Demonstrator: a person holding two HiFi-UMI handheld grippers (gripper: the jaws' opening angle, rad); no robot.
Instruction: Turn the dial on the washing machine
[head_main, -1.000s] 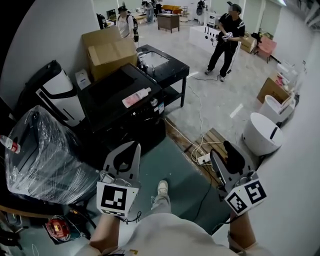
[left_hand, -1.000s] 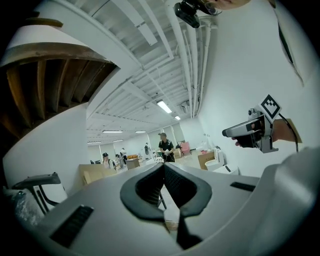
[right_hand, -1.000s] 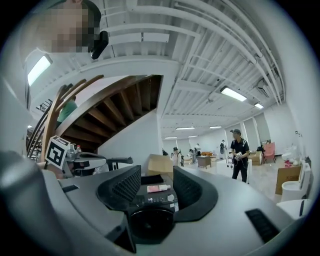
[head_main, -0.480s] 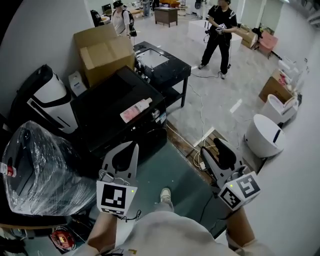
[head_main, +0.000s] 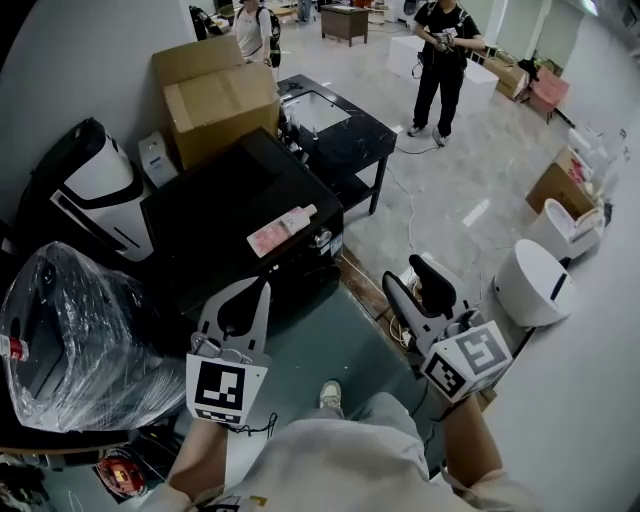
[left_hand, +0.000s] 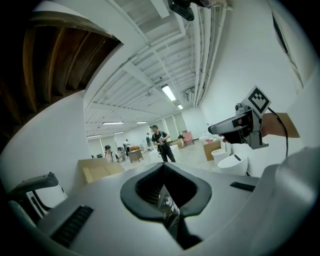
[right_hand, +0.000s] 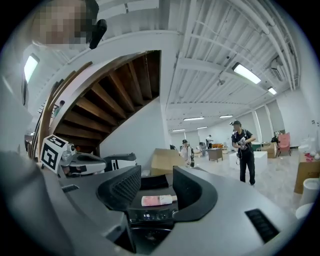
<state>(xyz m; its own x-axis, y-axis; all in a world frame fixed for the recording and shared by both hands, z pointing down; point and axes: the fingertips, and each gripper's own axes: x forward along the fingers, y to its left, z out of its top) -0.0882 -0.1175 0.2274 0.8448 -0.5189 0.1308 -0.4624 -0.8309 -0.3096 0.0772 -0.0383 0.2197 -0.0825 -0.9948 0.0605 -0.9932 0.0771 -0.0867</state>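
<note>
The black washing machine (head_main: 225, 215) stands front left in the head view, with a pink bottle (head_main: 283, 230) lying on its lid. Its control strip (head_main: 325, 242) runs along the front edge; the dial is too small to make out. My left gripper (head_main: 250, 292) hovers in front of the machine's lower front with its jaws together and nothing held. My right gripper (head_main: 412, 278) is to the right of the machine, open and empty. In the right gripper view the gripper (right_hand: 156, 176) frames the machine's lit panel (right_hand: 150, 215) and the bottle (right_hand: 159, 200). The left gripper (left_hand: 163, 167) points across the room.
A cardboard box (head_main: 215, 95) and a black side table (head_main: 335, 125) stand behind the machine. A plastic-wrapped bundle (head_main: 80, 330) sits at the left. Cables and a power strip (head_main: 408, 283) lie under my right gripper. A white round bin (head_main: 535, 283) is at the right, a person (head_main: 440, 60) farther off.
My right gripper has moved left and forward, nearer the washing machine's front corner, still open. The left gripper has hardly moved. The head view has shifted slightly.
</note>
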